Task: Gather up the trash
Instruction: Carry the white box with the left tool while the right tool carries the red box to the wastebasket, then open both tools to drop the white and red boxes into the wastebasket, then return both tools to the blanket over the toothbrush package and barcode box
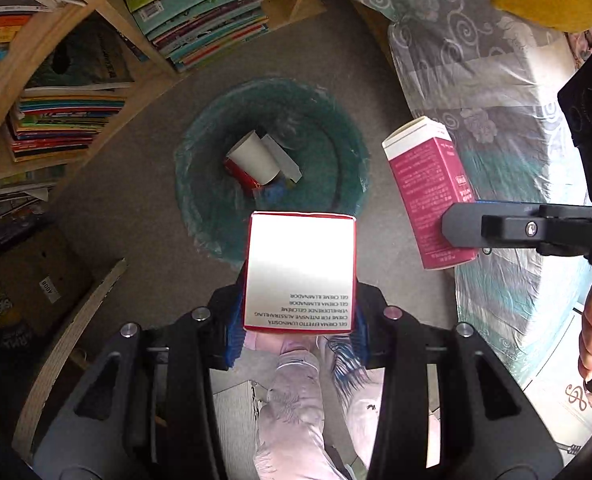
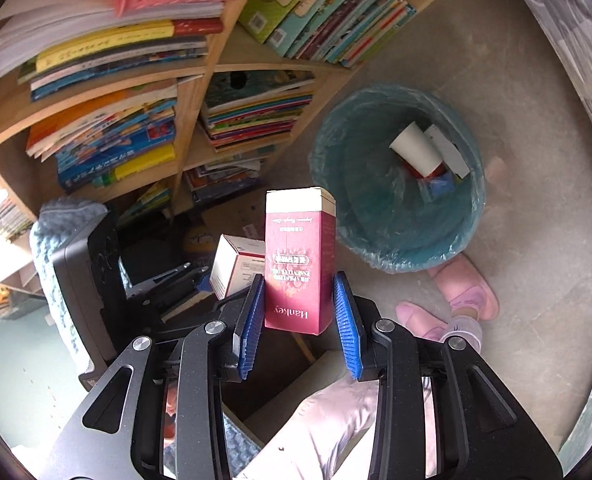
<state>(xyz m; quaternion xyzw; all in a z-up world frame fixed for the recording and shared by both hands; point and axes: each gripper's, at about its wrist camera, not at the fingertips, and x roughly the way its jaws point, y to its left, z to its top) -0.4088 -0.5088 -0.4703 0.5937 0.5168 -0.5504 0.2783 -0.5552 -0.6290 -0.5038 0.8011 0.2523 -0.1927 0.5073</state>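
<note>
My left gripper [image 1: 298, 320] is shut on a white box with red edges [image 1: 300, 272] and holds it in the air just short of the teal-lined trash bin [image 1: 216, 200]. My right gripper [image 2: 299, 312] is shut on a tall magenta carton [image 2: 298, 264], held upright to the left of the bin [image 2: 336, 168]. The carton also shows in the left wrist view [image 1: 428, 196], with the right gripper's finger [image 1: 496, 230] across it. The white box shows in the right wrist view [image 2: 236, 266]. In the bin lie a white paper cup [image 1: 254, 158], a white card and red and blue scraps.
A wooden bookshelf [image 2: 200, 92] full of books stands left of the bin. A plastic-wrapped floral bundle [image 1: 476, 60] lies to the right. A cardboard box [image 1: 40, 276] sits on the floor. Pink slippers [image 2: 464, 284] on the person's feet are by the bin.
</note>
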